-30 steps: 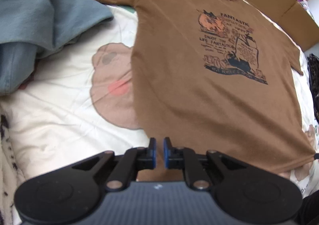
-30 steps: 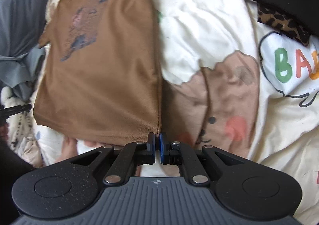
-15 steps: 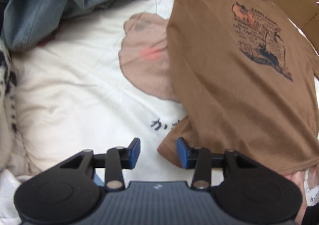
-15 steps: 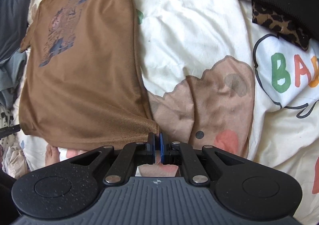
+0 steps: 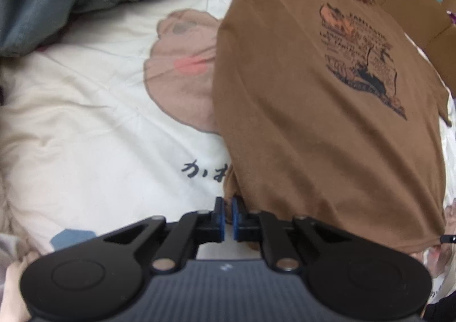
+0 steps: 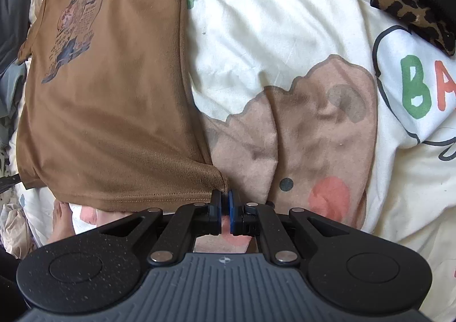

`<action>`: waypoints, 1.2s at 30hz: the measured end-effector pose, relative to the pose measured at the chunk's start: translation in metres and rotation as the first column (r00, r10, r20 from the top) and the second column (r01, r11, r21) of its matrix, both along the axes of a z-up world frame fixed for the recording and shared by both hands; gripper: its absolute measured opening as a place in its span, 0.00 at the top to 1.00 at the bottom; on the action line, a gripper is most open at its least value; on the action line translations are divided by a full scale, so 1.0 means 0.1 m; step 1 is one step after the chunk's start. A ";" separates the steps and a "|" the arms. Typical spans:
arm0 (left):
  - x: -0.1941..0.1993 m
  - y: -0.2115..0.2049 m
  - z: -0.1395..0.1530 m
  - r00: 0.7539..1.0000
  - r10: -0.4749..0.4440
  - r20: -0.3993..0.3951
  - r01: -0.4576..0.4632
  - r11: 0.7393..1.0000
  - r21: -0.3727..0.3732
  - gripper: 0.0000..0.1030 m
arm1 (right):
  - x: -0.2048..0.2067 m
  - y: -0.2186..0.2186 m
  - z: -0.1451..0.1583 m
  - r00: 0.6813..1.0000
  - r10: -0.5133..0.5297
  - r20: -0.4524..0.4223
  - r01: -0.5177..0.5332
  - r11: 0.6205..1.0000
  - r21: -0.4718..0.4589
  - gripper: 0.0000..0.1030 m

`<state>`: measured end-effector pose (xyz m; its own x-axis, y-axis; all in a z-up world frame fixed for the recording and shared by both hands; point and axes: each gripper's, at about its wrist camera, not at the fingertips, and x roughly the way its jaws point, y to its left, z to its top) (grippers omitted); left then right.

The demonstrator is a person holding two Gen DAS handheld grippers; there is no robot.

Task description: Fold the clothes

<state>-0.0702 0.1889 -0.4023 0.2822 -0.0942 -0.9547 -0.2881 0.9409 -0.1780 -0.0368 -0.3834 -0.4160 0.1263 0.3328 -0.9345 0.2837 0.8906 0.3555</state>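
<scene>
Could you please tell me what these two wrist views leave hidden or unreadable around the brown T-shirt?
- Left wrist view: motion blur makes the print on the brown T-shirt unreadable.
- Left wrist view: the left gripper hides the hem corner at its pads.
- Right wrist view: the frame edge cuts off the lettering on the duvet.

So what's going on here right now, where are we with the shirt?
A person is working a brown T-shirt spread print-up on a cartoon-print bedspread. The left hand-held gripper is shut on one bottom hem corner, the right hand-held gripper on the other. No fold is made yet.
</scene>
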 end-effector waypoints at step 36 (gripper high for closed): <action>-0.39 0.14 0.03 0.990 0.134 0.053 -0.137 0.989 0.057 0.85 | -0.02 0.09 -0.04 0.999 -0.009 -0.041 0.008 1.000 -0.029 0.97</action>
